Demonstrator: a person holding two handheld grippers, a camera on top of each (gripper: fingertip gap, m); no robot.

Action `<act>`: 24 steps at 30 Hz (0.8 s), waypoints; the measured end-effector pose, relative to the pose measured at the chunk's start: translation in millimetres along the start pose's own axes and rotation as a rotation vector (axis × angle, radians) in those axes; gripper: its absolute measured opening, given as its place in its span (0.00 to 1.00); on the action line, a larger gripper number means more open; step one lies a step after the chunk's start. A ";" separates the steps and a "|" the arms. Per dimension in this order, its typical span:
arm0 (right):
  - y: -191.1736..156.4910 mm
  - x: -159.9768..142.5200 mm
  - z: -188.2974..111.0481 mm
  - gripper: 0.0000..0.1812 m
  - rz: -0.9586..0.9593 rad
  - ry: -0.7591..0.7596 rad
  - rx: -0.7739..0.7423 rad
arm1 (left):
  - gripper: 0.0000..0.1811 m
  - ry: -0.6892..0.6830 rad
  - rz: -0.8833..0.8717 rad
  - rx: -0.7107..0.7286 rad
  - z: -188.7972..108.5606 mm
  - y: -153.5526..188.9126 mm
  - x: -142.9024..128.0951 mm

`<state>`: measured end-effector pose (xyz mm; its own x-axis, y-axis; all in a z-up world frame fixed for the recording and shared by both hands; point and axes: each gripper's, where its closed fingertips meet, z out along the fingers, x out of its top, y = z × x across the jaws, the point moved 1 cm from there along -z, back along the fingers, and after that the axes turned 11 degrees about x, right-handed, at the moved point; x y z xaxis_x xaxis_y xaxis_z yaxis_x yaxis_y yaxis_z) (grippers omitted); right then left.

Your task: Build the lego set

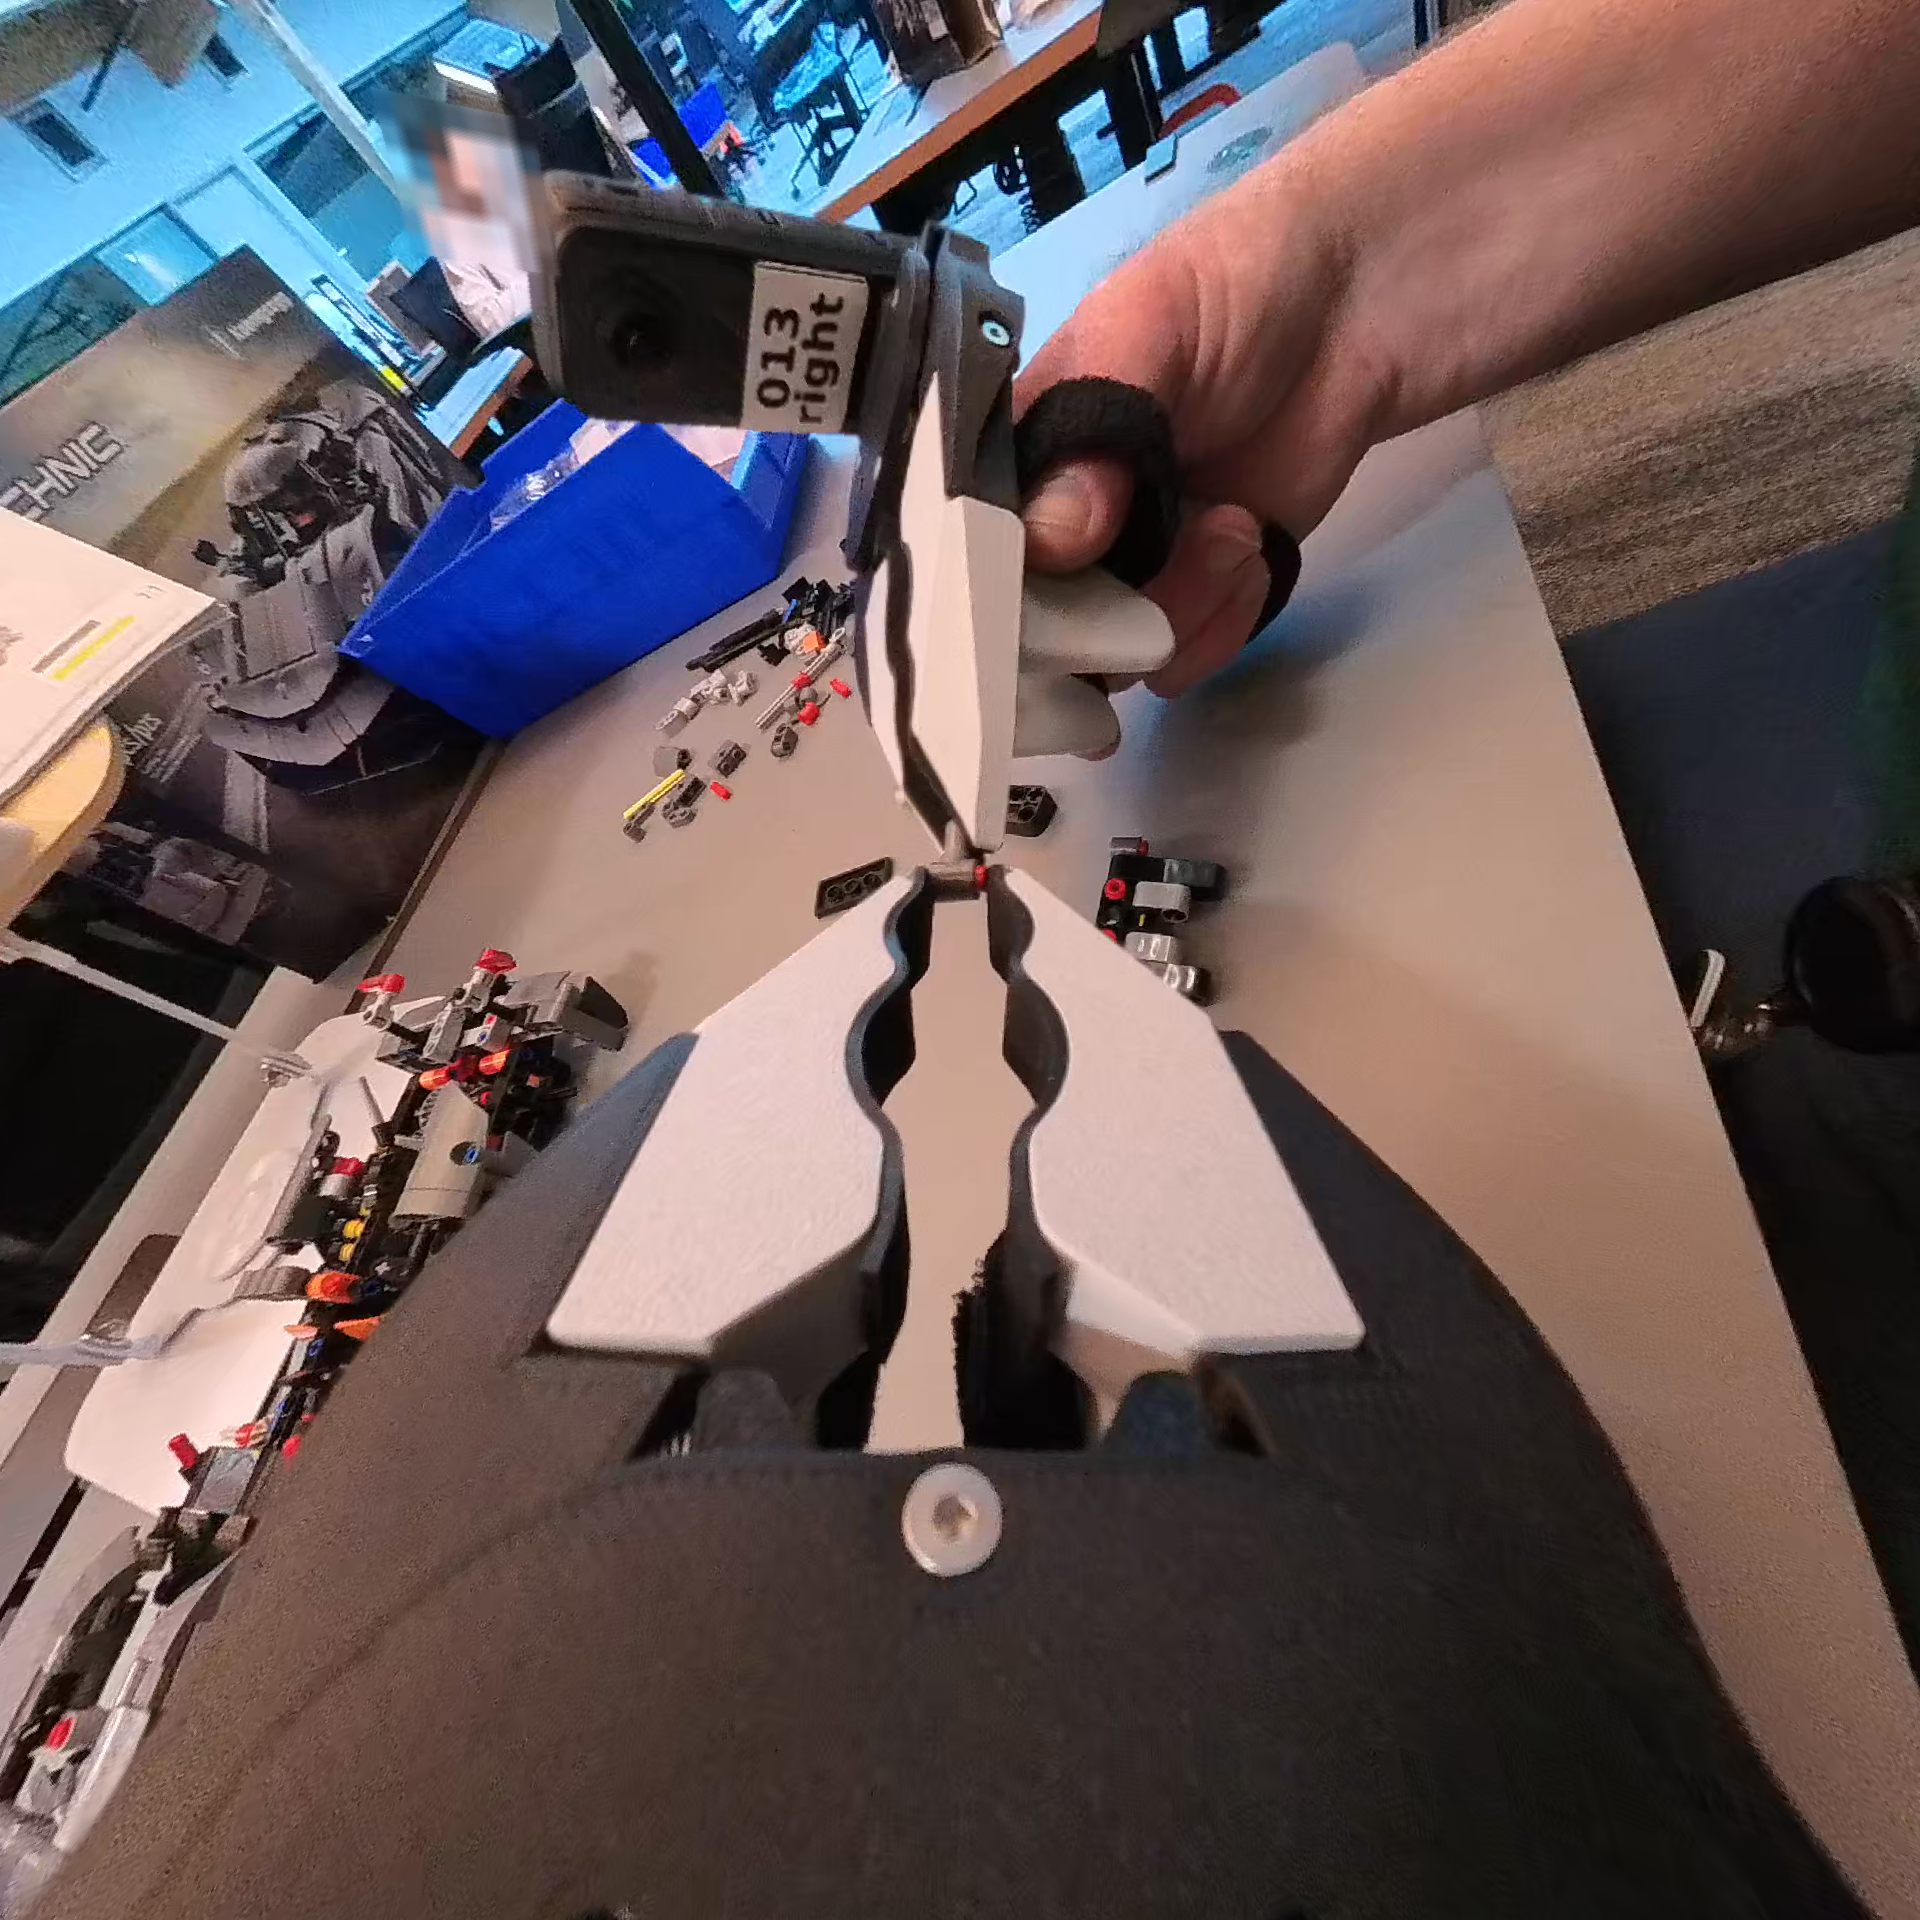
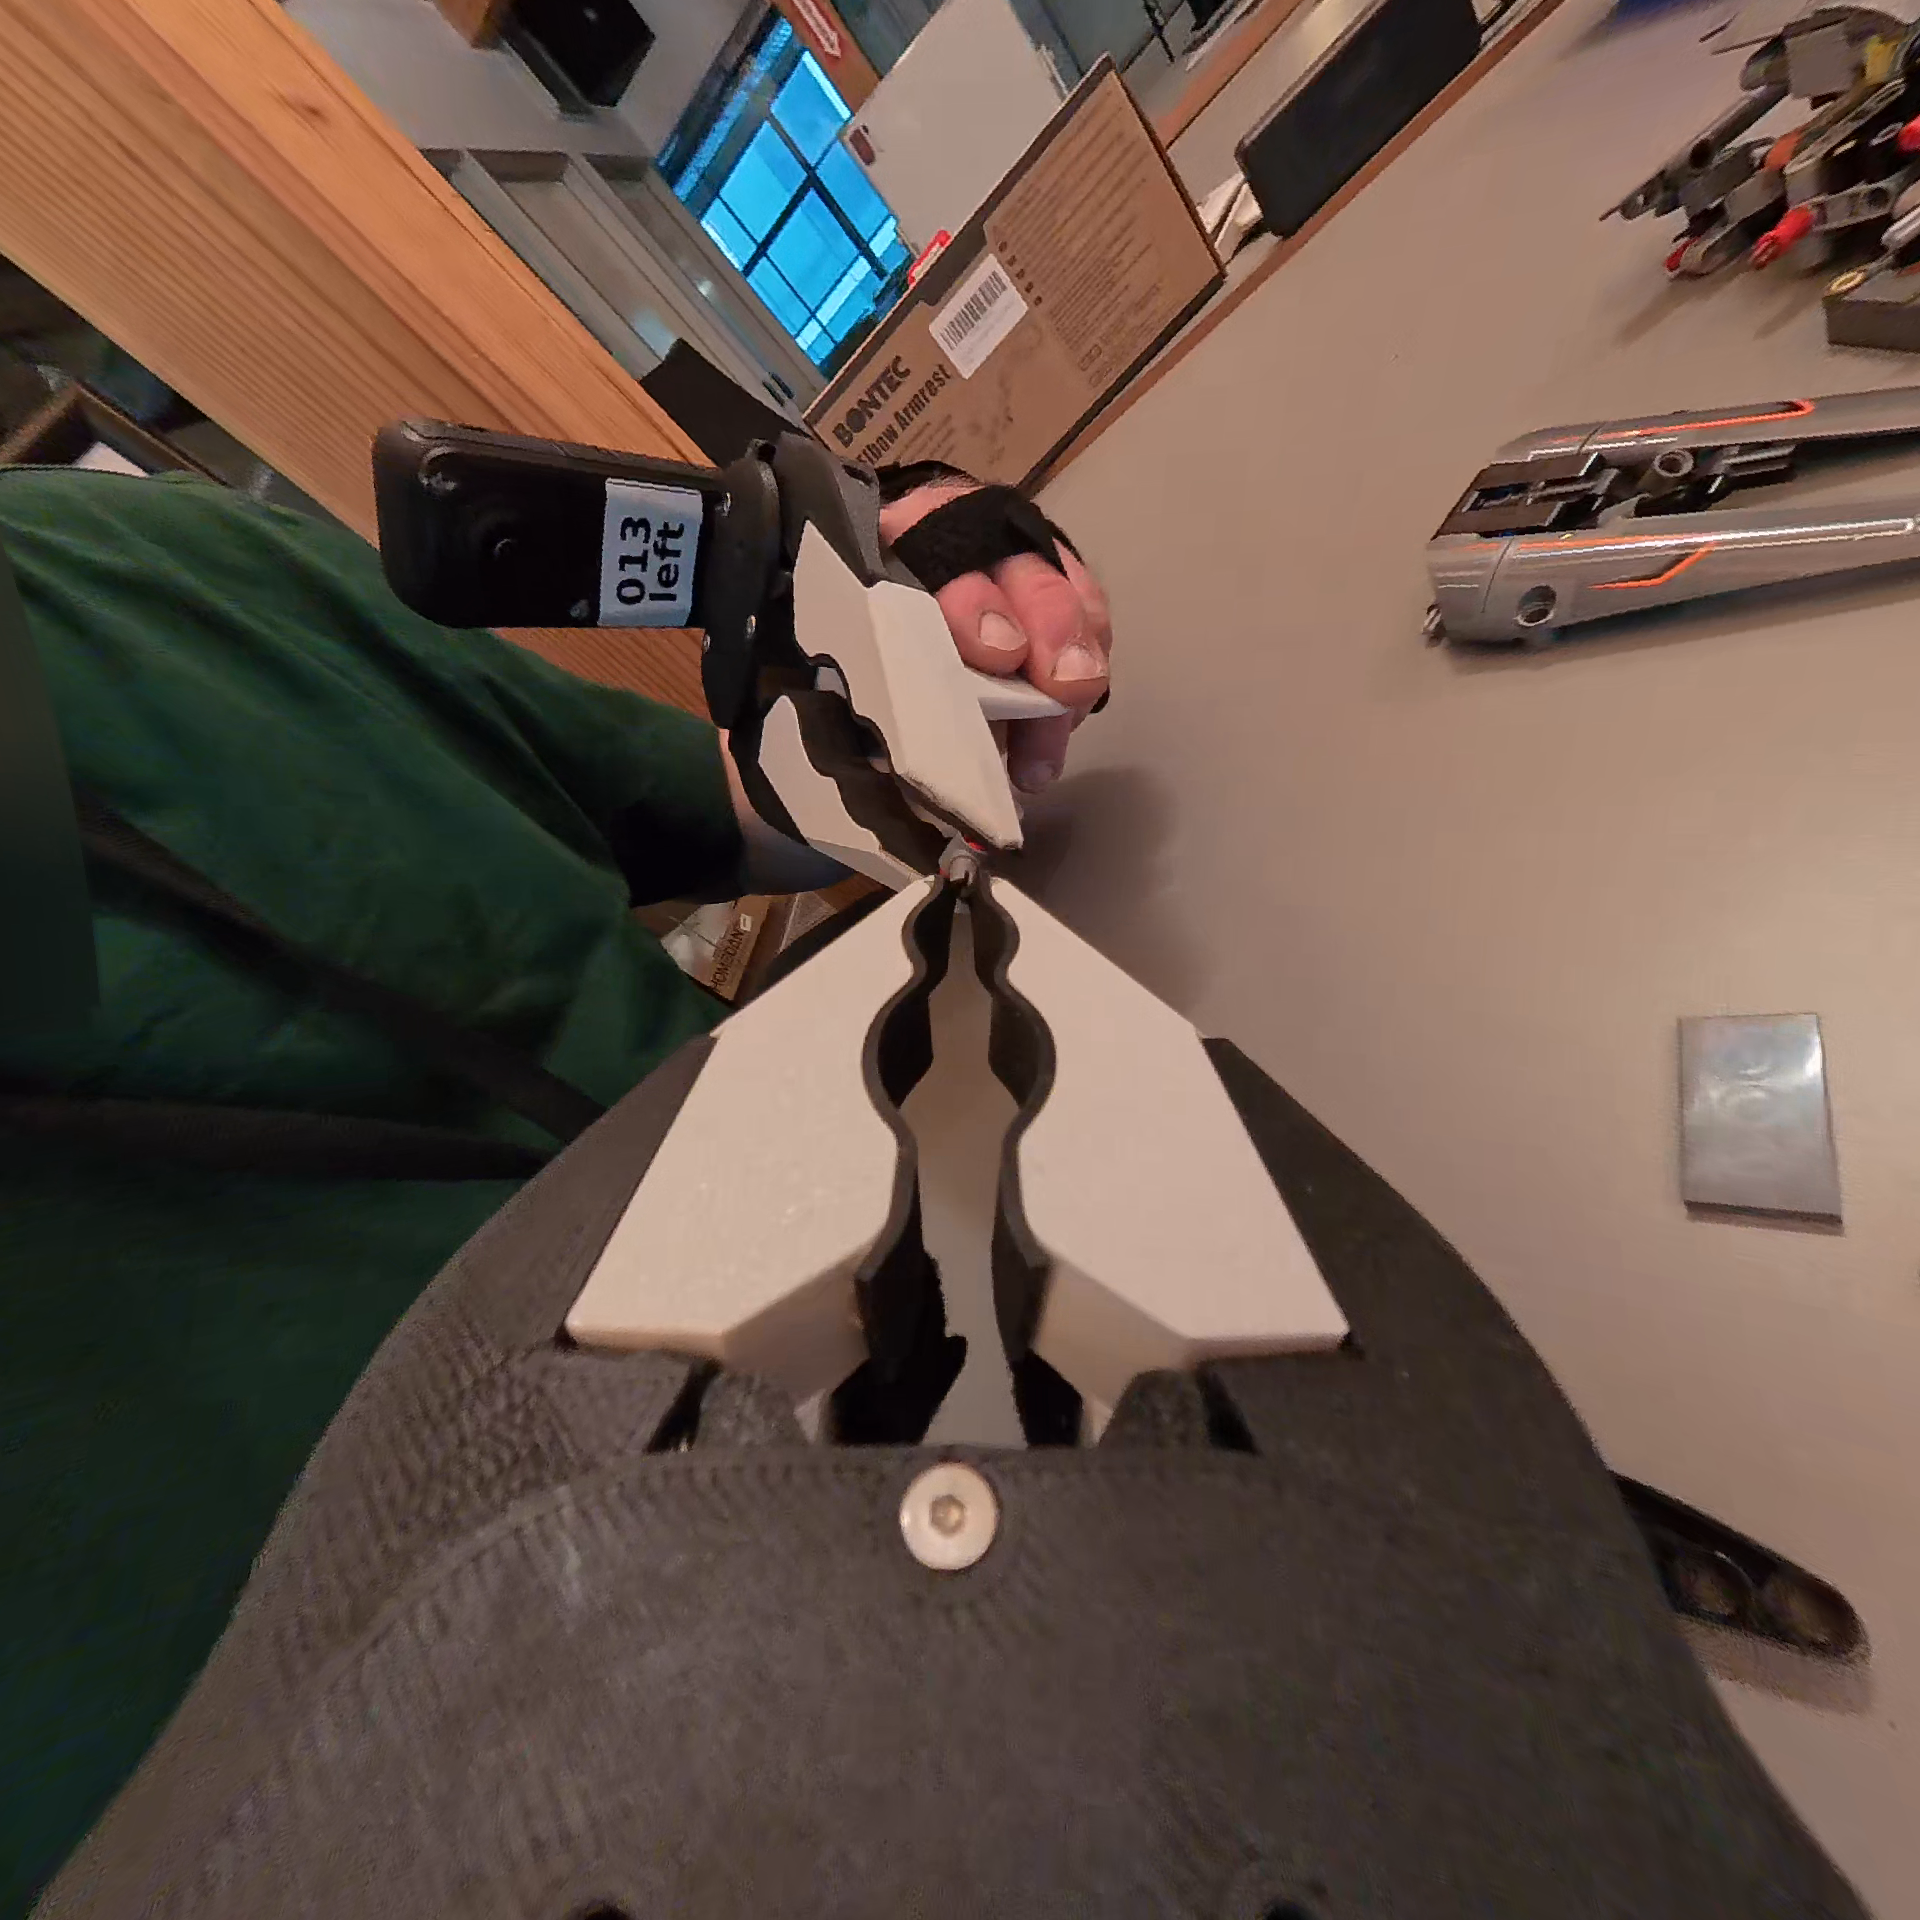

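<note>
A: We find the left gripper (image 1: 956,883) clenched on a small grey piece with a red pin (image 1: 958,874), held above the tabletop (image 1: 1351,935).

B: The right gripper (image 2: 961,883) pinches its other end, apparently steadying the join.

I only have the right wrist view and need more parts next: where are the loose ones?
Observer: Loose parts lie on the table, beyond and left of the left gripper.
Operator: Any bin there?
Observer: A blue bin stands behind them.
Operator: And on the gripper's other side?
Observer: A small black-and-grey assembly, apart from the pile.
</note>
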<state>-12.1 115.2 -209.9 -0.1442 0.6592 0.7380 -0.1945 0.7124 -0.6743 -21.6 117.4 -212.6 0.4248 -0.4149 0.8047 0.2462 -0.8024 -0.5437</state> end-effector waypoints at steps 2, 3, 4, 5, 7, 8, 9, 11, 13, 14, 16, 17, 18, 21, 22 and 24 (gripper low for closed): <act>0.9 -0.8 0.4 0.01 0.004 -0.003 0.002 | 0.04 -0.007 -0.006 -0.007 0.1 0.2 -1.6; 2.2 -1.2 0.4 0.01 -0.001 -0.009 -0.012 | 0.04 -0.016 -0.016 -0.018 0.1 0.7 -2.9; 3.4 -1.7 -0.2 0.02 -0.012 -0.021 -0.036 | 0.04 -0.023 -0.020 -0.030 -0.5 1.3 -4.7; 4.5 -2.0 -2.2 0.05 -0.026 -0.035 -0.067 | 0.04 -0.033 -0.013 -0.034 -1.5 0.9 -7.6; 10.0 -8.7 -9.5 0.11 -0.083 -0.120 -0.185 | 0.04 -0.070 -0.019 -0.057 -3.7 0.9 -16.4; 14.6 -16.5 -14.1 0.12 -0.137 -0.203 -0.271 | 0.04 -0.098 -0.025 -0.089 -4.7 4.2 -22.4; 19.1 -24.0 -18.5 0.13 -0.193 -0.290 -0.358 | 0.04 -0.126 -0.025 -0.113 -5.2 7.3 -28.7; 25.7 -37.3 -23.0 0.16 -0.271 -0.439 -0.483 | 0.04 -0.171 -0.027 -0.154 -4.7 14.9 -38.8; 35.4 -51.3 -26.0 0.18 -0.304 -0.566 -0.580 | 0.04 -0.186 -0.021 -0.163 -2.2 19.2 -43.4; 40.6 -57.9 -27.2 0.18 -0.315 -0.614 -0.615 | 0.04 -0.200 -0.025 -0.175 -0.8 21.4 -45.9; 47.2 -64.3 -26.3 0.15 -0.340 -0.642 -0.643 | 0.04 -0.219 -0.036 -0.188 2.5 24.0 -49.3; 47.5 -63.5 -24.2 0.12 -0.352 -0.621 -0.638 | 0.04 -0.231 -0.041 -0.202 4.1 26.0 -51.2; 48.0 -63.6 -23.6 0.12 -0.351 -0.610 -0.633 | 0.04 -0.249 -0.043 -0.218 5.6 28.3 -53.8; 47.6 -63.8 -23.8 0.12 -0.347 -0.590 -0.611 | 0.04 -0.277 -0.028 -0.229 10.8 29.6 -56.6; 47.6 -63.8 -24.0 0.12 -0.344 -0.582 -0.604 | 0.04 -0.282 -0.020 -0.233 11.9 29.7 -57.2; 47.6 -63.7 -24.2 0.12 -0.342 -0.572 -0.594 | 0.04 -0.300 -0.008 -0.245 13.9 32.2 -60.2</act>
<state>11.3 112.9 -289.5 -0.6637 0.2801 0.6936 0.1961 0.9600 -0.2000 -27.1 122.5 -281.8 0.6685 -0.2937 0.6833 0.0502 -0.8988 -0.4354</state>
